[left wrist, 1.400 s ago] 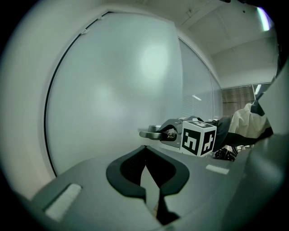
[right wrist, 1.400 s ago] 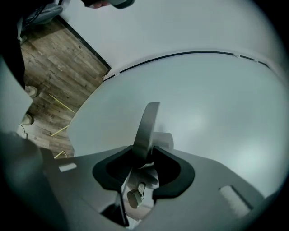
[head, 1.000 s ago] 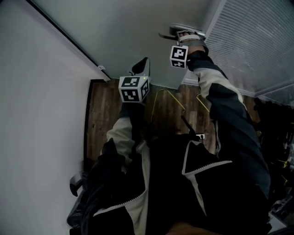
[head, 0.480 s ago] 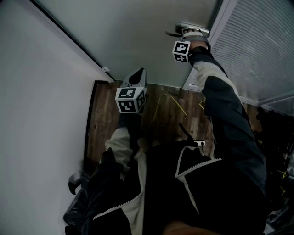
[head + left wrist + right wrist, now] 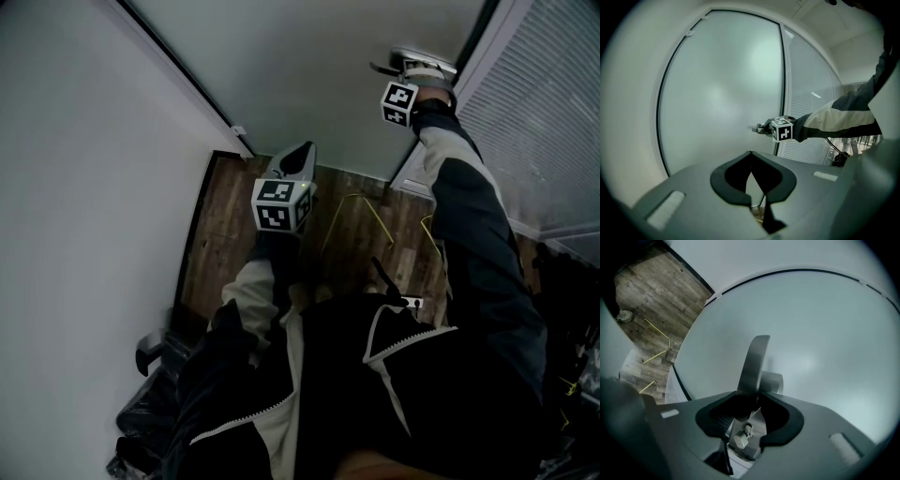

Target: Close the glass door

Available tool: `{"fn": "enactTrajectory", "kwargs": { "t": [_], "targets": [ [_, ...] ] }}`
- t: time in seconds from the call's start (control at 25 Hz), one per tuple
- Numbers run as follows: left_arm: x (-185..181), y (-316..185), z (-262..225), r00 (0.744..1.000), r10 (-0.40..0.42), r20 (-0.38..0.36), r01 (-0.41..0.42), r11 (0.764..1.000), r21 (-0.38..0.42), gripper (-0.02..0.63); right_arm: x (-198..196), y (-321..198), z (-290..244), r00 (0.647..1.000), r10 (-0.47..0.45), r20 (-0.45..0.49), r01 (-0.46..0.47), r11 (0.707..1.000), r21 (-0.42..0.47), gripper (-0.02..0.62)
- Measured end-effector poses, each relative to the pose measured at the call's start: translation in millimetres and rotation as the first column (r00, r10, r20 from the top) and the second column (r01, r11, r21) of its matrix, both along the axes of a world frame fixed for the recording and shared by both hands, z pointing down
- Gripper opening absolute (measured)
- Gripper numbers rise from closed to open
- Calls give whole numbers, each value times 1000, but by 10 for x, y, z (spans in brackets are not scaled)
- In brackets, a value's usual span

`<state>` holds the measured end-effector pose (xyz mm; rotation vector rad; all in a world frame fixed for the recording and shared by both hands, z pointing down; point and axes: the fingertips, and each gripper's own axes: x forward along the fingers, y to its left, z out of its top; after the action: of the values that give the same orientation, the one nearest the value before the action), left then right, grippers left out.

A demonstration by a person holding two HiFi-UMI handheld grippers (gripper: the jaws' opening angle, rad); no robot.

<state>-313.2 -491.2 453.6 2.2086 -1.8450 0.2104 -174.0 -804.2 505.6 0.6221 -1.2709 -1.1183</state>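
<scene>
The frosted glass door [image 5: 309, 75] fills the top of the head view, with its metal lever handle [image 5: 389, 66] at the upper right. My right gripper [image 5: 412, 67] is stretched out to that handle. In the right gripper view the handle [image 5: 757, 362] runs down between the jaws of the right gripper [image 5: 752, 399], which grip it while opening slightly. My left gripper [image 5: 302, 150] hangs lower, in front of the door's bottom edge, shut and holding nothing. From the left gripper view the left gripper [image 5: 750, 154] faces the door [image 5: 722, 93] and the far handle [image 5: 759, 128].
A white wall [image 5: 84, 187] and a black door frame [image 5: 183, 80] lie on the left. A panel with blinds [image 5: 553, 112] stands to the right of the door. Yellow cables [image 5: 342, 211] run over the wooden floor [image 5: 225, 216]. Dark bags [image 5: 155, 412] sit at lower left.
My right gripper and the handle have shifted right and slightly down in the head view, the door moving with them. The left gripper drifted a little to the right.
</scene>
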Motion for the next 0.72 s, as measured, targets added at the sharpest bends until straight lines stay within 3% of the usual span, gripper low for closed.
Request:
{"fn": "enactTrajectory", "kwargs": {
  "t": [0.24, 0.32, 0.4, 0.44, 0.48, 0.52, 0.56, 0.64, 0.68, 0.72],
  "targets": [
    [19, 62, -10, 1000, 10, 8, -10, 1000, -4, 5, -8, 95, -30, 994, 21, 107, -16, 999, -45, 164],
    [14, 64, -17, 1000, 12, 2, -12, 1000, 1, 5, -3, 201, -130, 977, 42, 211, -29, 997, -66, 167],
    [56, 65, -14, 1000, 17, -21, -17, 1000, 9, 5, 100, 433, -298, 920, 79, 383, -48, 995, -91, 145],
    [58, 58, -12, 999, 16, -38, -16, 1000, 17, 3, 146, 599, -395, 861, 104, 499, -55, 992, -113, 91],
    [46, 41, -19, 998, 13, -62, -11, 1000, 28, 5, 176, 790, -492, 771, 137, 622, -54, 987, -150, 53],
    [35, 15, -39, 996, 10, -90, -6, 999, 42, 4, 199, 1002, -574, 653, 183, 735, -41, 978, -207, 6],
    [40, -9, -67, 993, 11, -115, -5, 998, 55, 5, 222, 1235, -630, 515, 240, 823, -10, 962, -274, 5],
    [113, -38, -125, 992, 29, -120, -20, 997, 77, 5, 287, 1724, -679, 245, 348, 905, 92, 921, -379, 5],
    [164, -53, -159, 994, 40, -104, -31, 996, 88, 5, 330, 1945, -694, 142, 388, 911, 141, 903, -406, 3],
    [210, -72, -198, 995, 50, -89, -41, 994, 100, 5, 374, 2137, -704, 69, 416, 907, 178, 889, -422, 3]
  ]
}}
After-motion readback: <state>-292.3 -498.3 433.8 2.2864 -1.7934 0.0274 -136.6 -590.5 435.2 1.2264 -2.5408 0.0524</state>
